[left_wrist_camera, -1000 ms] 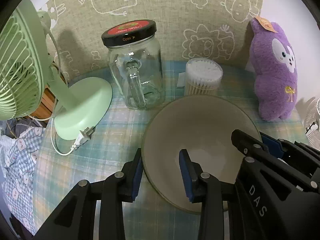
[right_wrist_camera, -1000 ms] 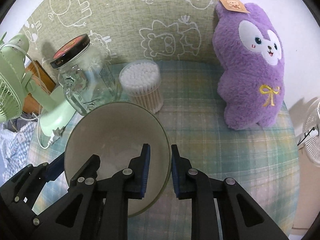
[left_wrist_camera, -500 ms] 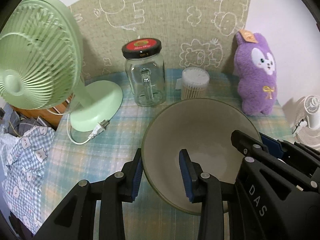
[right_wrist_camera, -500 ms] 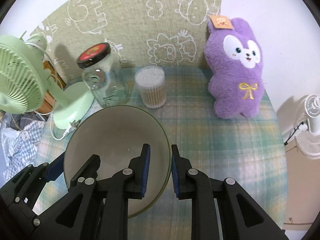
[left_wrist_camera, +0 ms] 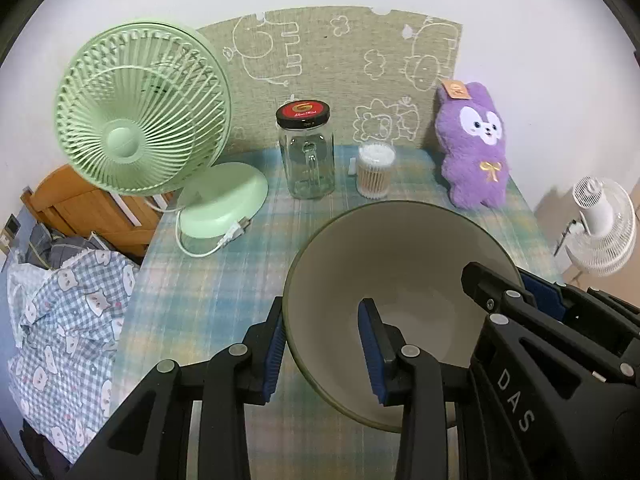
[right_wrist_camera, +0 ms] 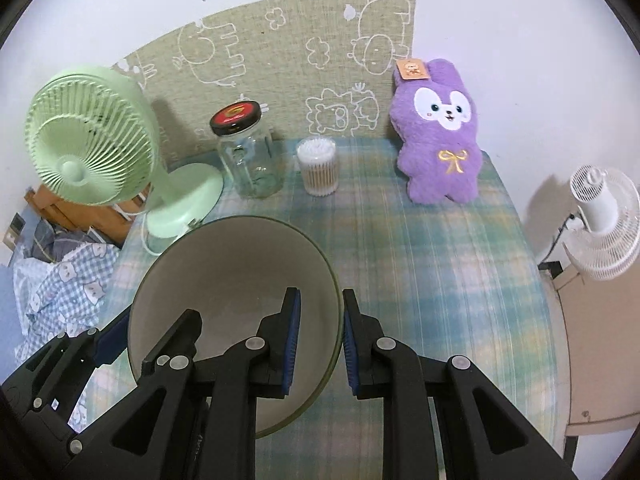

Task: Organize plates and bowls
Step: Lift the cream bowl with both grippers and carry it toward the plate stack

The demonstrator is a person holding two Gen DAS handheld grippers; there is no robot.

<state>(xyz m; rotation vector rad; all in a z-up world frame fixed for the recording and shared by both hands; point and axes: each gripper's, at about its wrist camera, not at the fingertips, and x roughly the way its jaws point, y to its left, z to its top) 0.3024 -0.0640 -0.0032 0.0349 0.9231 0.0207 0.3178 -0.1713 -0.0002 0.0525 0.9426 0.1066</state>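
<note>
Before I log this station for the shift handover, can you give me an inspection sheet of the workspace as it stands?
Surface: table under a blue-green plaid cloth.
Job's things: one large grey bowl with a dark green rim, gripped on opposite rim edges; no plates seen.
Clutter: mint-green desk fan, clear glass handled jar with a black and red lid, round clear tub of cotton swabs, purple plush rabbit, all along the back.
Grippers: left tongs and right tongs each straddle the bowl's rim.
Cables: the green fan's white cord and plug lie loose, unplugged.
Surroundings: white standing fan, blue checked fabric, wooden furniture.
</note>
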